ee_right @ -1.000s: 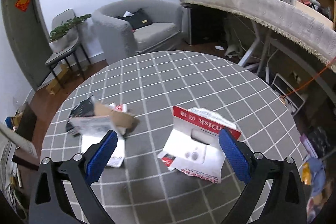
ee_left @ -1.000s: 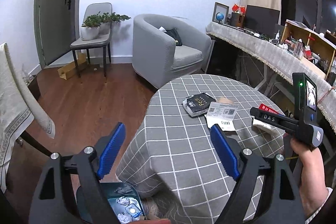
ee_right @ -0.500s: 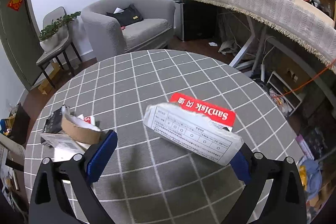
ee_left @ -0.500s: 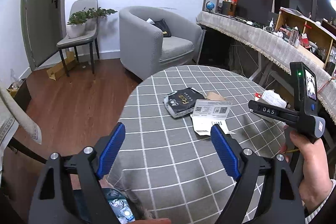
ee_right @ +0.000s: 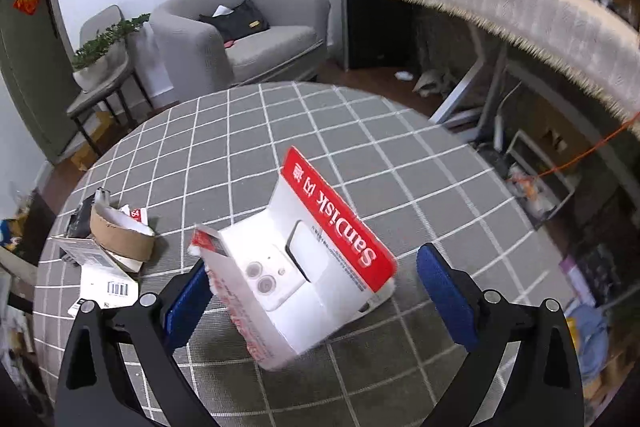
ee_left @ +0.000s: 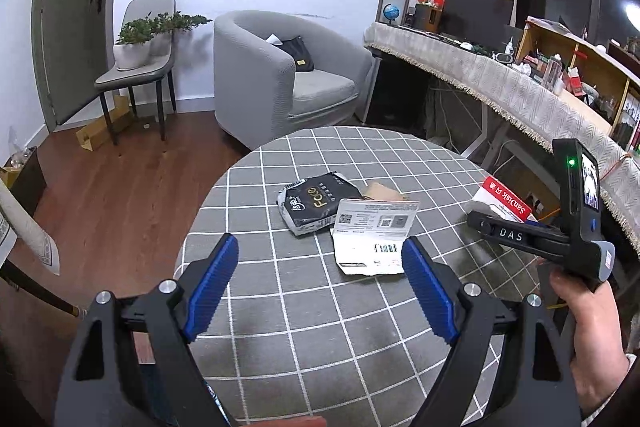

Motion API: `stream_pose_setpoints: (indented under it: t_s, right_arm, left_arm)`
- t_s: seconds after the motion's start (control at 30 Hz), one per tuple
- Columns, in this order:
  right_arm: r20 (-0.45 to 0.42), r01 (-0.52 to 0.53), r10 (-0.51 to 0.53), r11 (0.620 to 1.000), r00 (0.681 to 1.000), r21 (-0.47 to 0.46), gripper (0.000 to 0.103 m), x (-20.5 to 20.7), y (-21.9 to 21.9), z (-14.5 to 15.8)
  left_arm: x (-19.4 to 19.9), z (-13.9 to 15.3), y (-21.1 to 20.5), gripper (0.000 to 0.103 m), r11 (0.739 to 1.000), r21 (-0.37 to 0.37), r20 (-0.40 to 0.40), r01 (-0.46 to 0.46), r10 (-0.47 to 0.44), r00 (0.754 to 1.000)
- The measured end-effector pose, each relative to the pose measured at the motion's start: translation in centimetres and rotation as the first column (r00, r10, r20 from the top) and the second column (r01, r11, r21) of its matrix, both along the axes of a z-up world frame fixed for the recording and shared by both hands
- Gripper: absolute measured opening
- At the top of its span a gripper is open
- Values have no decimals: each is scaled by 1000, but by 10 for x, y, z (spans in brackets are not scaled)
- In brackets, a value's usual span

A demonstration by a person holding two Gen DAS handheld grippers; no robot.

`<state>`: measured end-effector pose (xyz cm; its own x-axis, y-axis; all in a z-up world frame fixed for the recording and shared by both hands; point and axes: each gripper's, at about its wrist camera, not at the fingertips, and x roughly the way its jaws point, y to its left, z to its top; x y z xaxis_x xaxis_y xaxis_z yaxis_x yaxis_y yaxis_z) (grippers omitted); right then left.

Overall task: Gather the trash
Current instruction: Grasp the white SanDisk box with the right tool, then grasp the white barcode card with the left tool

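Right wrist view showed the torn red-and-white SanDisk card package point(ee_right: 316, 259) tilted between the spread blue fingers of the right gripper point(ee_right: 320, 291) — touching the left pad, clear of the right one. Beyond its left finger lay a brown cardboard scrap point(ee_right: 120, 239). The left gripper point(ee_left: 320, 295) gaped wide over the grey checked tablecloth point(ee_left: 320, 339) — holding nothing.

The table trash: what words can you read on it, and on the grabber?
"SanDisk" on the red and white package.
"Face" on the black pouch.
"DAS" on the right gripper.
"64" on a red scrap.
The white label sheet has codes and print too small to read.
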<state>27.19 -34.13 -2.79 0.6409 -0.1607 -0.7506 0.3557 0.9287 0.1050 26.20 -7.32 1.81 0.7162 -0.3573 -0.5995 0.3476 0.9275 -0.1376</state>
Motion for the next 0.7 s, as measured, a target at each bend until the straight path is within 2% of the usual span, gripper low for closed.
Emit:
stream_pose_setpoints:
  t_s: [0.1,0.17,0.33,0.4,0.43,0.5,0.7]
  right_arm:
    - [9,-35,34,997,999,67,92,2,-4,-4]
    - [17,-53,52,997,998,64,86,3,-4,-1]
    - [37,-111,110,993,993,26,85,8,-1,3]
    - [33,-150,149,988,988,30,75,12,2,0]
    - [32,-162,161,986,986,34,65,13,2,0]
    - [29,-208,207,976,978,59,59,15,3,-1]
    - [32,-294,293,954,956,53,39,17,10,2]
  left_arm:
    - [4,-5,-5,86,1000,3,-12,1,-1,1000]
    - [5,-7,-9,86,1000,3,-20,6,-6,1000]
    - [9,-13,-20,86,1000,7,-29,21,-20,999]
    - [11,-16,-24,86,1000,11,-34,25,-25,999]
    - [12,-17,-27,86,1000,13,-36,27,-26,999]
    - [14,-19,-31,86,999,15,-40,29,-28,999]
    - [21,-26,-42,86,999,19,-56,30,-29,998]
